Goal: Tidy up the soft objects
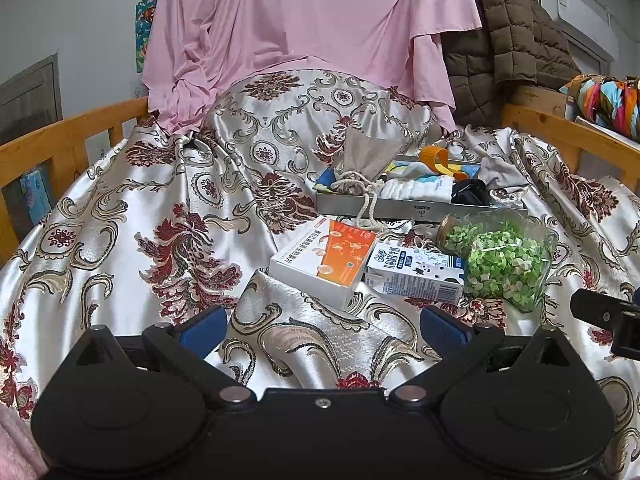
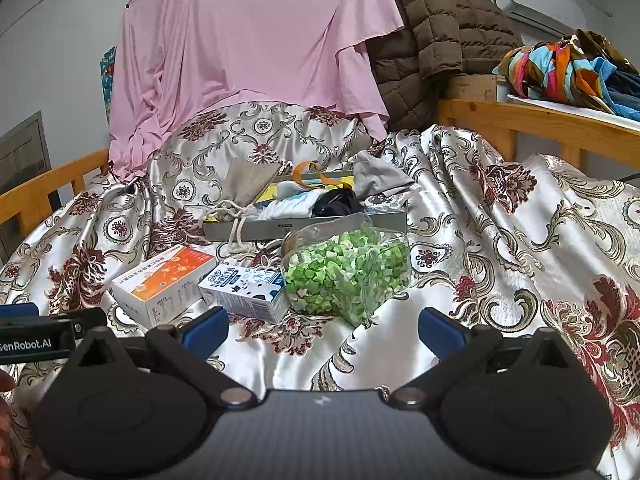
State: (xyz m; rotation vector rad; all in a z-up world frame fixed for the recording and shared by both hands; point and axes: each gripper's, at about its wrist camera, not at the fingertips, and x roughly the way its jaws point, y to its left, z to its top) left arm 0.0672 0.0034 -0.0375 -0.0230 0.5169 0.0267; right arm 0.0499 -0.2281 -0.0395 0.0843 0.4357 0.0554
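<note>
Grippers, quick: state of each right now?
Left gripper: open, holding nothing, above the bedspread.
Right gripper: open, holding nothing.

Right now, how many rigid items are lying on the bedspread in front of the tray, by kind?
Cardboard boxes: 1, the orange and white box
Cartons: 1, the milk carton
Jars: 1, the jar of green paper stars
Total: 3, all lying outside the grey tray
</note>
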